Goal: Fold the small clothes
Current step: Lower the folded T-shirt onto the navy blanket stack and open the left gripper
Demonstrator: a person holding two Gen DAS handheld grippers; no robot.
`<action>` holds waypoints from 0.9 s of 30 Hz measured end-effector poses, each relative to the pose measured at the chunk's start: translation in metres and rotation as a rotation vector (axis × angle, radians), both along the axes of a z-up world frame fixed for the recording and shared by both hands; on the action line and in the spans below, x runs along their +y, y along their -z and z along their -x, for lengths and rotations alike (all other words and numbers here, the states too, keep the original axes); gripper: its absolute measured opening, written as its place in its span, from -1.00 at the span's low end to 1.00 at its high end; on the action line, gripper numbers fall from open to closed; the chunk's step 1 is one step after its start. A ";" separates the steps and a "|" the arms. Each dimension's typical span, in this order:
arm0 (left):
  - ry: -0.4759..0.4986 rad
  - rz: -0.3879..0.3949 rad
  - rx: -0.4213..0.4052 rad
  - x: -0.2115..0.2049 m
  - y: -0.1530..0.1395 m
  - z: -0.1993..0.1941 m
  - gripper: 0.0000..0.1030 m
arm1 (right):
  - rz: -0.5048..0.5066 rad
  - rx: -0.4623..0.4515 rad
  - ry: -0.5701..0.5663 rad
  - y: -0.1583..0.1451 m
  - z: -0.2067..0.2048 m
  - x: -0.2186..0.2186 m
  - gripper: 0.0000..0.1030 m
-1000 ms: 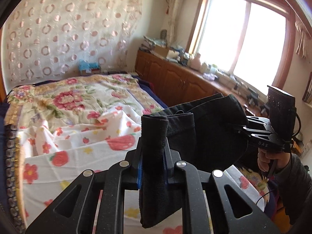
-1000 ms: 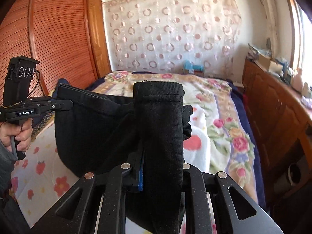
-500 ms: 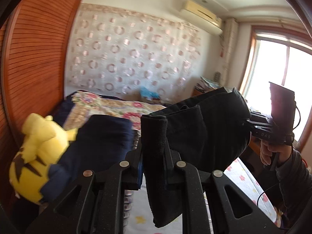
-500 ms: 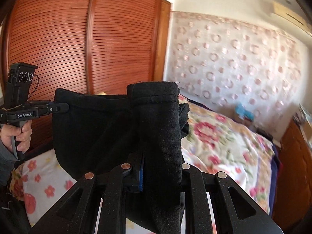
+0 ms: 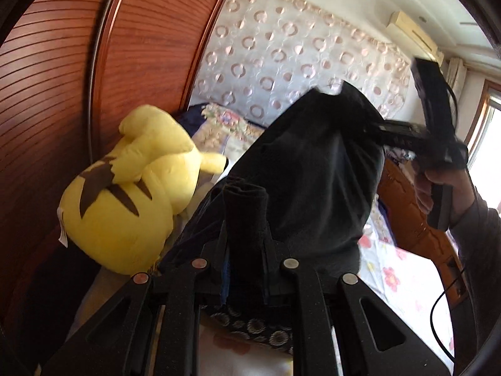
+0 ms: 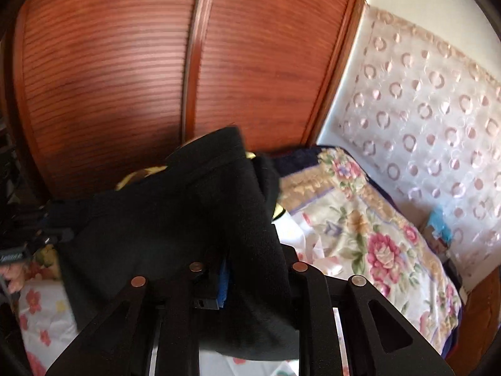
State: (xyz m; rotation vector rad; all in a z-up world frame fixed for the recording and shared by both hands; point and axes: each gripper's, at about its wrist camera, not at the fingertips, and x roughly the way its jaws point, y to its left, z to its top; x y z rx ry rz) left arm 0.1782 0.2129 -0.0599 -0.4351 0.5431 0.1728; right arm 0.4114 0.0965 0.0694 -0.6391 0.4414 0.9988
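Reddish-brown slatted wardrobe doors (image 6: 125, 72) fill the upper left of both views, and a pale curtain with a ring pattern (image 5: 297, 53) hangs across the wall behind the bed. The bed (image 6: 369, 228) carries a floral quilt at the right of the right wrist view and a white sheet with small red flowers lower down. A yellow plush toy (image 5: 125, 200) lies against the wardrobe at the left of the left wrist view, and an air conditioner (image 5: 413, 36) sits high in the upper right.

Held in the air above the bed, the black garment (image 5: 313, 175) hangs stretched between the two tools. Its long axis runs across the frame, from the left gripper (image 5: 245, 250) at bottom centre up to the right gripper (image 5: 375, 128) at the right, with loose fabric sagging below.

The left gripper's jaws are nearly closed, pinching a folded edge of the cloth. The right gripper's jaws are opening, with the fabric still between them; the blurred frames do not show whether the pads still press it.
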 end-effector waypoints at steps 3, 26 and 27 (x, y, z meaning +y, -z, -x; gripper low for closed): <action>-0.007 -0.032 0.023 -0.003 0.003 -0.002 -0.69 | -0.008 0.012 0.113 0.015 -0.024 0.017 -0.18; 0.169 -0.286 -0.084 -0.089 -0.042 0.049 0.56 | -0.324 0.078 0.384 0.028 0.118 -0.129 0.15; 0.184 -0.288 -0.086 -0.097 -0.045 0.051 0.56 | -0.333 0.069 0.394 0.031 0.126 -0.136 0.22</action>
